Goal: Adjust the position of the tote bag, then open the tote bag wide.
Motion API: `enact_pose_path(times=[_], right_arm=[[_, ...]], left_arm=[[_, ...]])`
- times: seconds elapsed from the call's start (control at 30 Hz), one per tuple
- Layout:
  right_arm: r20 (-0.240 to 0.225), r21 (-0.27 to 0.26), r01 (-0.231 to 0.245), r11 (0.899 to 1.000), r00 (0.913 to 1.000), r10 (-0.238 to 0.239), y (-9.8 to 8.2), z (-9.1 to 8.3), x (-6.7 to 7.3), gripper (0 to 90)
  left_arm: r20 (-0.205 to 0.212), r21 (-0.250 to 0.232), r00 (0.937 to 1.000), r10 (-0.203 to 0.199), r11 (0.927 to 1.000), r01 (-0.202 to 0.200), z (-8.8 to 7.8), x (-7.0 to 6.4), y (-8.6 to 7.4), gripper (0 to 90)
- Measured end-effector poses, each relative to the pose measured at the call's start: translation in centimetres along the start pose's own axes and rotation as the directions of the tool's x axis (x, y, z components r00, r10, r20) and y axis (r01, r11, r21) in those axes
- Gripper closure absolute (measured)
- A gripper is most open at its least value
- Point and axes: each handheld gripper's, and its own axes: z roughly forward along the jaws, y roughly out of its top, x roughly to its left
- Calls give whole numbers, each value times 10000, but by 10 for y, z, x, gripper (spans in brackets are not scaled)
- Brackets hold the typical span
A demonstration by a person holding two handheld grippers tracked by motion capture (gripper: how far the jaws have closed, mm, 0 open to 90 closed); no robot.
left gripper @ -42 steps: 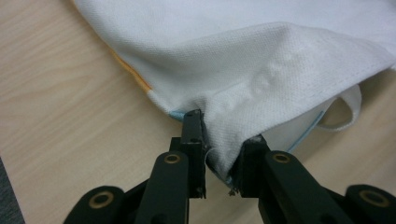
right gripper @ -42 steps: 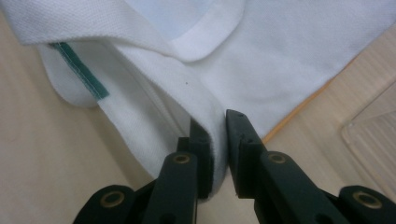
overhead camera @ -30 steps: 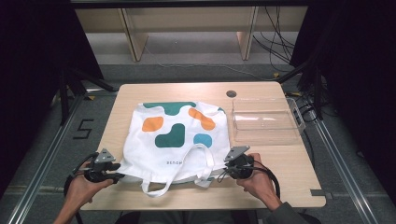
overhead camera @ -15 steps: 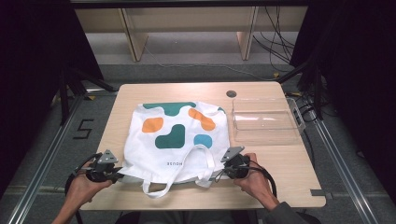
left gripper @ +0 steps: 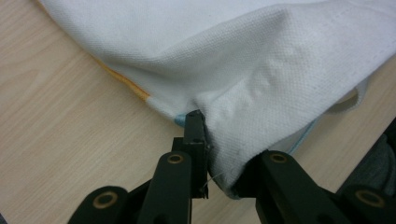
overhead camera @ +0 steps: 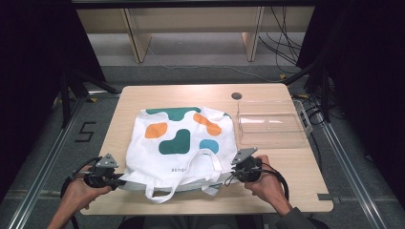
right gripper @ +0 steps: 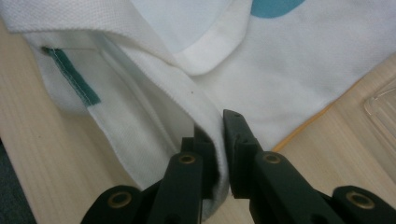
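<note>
A white tote bag (overhead camera: pixel 176 143) with green, orange and blue blotches lies flat on the wooden table (overhead camera: pixel 296 191), its handles toward the near edge. My left gripper (overhead camera: pixel 122 180) is at the bag's near left corner. In the left gripper view the white cloth (left gripper: pixel 261 70) is pinched between its jaws (left gripper: pixel 219 154), which have just been closing. My right gripper (overhead camera: pixel 229 174) is at the near right corner. Its jaws (right gripper: pixel 217 128) have closed a little further and pinch the hem of the bag (right gripper: pixel 303 70) beside a handle.
A clear plastic box (overhead camera: pixel 272 124) stands on the table just right of the bag, and its corner (right gripper: pixel 380 112) appears in the right gripper view. A small dark disc (overhead camera: pixel 236 96) lies near the far edge. Bare wood runs along the left side.
My left gripper has slid in to the bag's near left corner and taken hold of the cloth. The right gripper and the bag have hardly shifted.
</note>
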Motion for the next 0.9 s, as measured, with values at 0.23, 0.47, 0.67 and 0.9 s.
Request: enact_pose_path(times=[0.23, 0.47, 0.67, 0.9], right_arm=[[-5, -104, 220, 9997, 9998, -220, 2, -13, 1, 854], [-193, -3, 495, 9988, 9986, -495, 8, -23, -4, 855], [-437, 188, 816, 9965, 9958, -807, 25, -38, -13, 857], [-485, 137, 1594, 9871, 9862, -1586, 59, -69, -26, 863]], left_arm=[[111, -51, 9997, 218, 9998, -217, -13, -7, 3, 788], [516, 433, 9980, 358, 9983, -380, -17, -8, 6, 788], [609, 418, 9966, 547, 9975, -573, -33, -3, 19, 788], [570, 549, 9957, 727, 9956, -759, -67, 4, 52, 789]])
